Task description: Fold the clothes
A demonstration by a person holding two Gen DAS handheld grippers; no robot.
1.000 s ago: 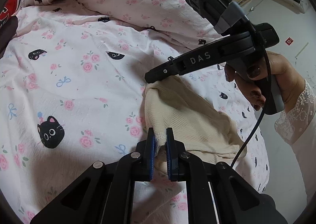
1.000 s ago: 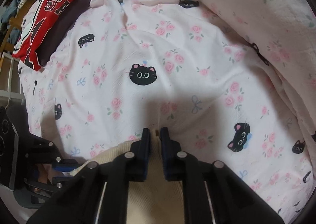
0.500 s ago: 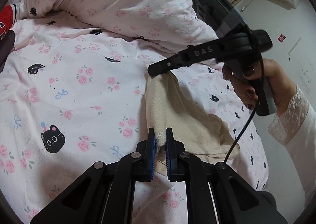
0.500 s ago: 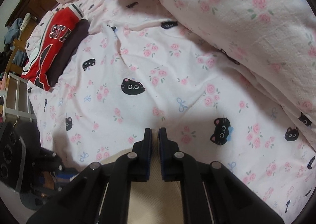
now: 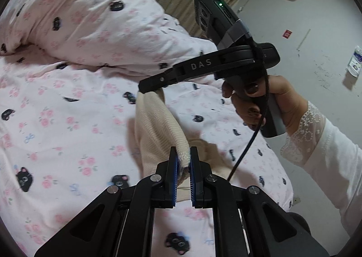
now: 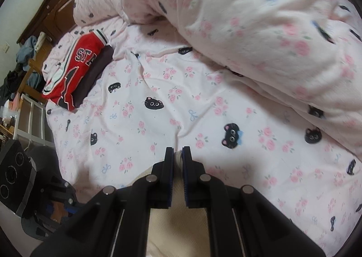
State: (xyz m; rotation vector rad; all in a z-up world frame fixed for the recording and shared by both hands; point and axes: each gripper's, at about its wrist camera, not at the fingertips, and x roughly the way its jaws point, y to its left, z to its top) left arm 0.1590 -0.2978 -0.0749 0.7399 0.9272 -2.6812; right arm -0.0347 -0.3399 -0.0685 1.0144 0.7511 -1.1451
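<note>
A bed point(image 6: 158, 89) in a pink sheet printed with cats and roses carries the work, with one bunched quilt point(image 6: 260, 30) of the same print heaped along its far side. One cream knitted garment point(image 5: 156, 121) hangs stretched above the sheet between two tongs, its lower part resting on the bed. The left tongs point(image 5: 183, 166) are clamped on one end of its ribbed edge; the right tongs point(image 6: 178, 162), gripped in a person's hand point(image 5: 267, 103), are pinched on the other end. The step in hand appears to be lifting the garment to spread it; next it likely needs laying flat on the bare sheet. One folded pile, a red jersey point(image 6: 74, 69) on top, waits well apart.
</note>
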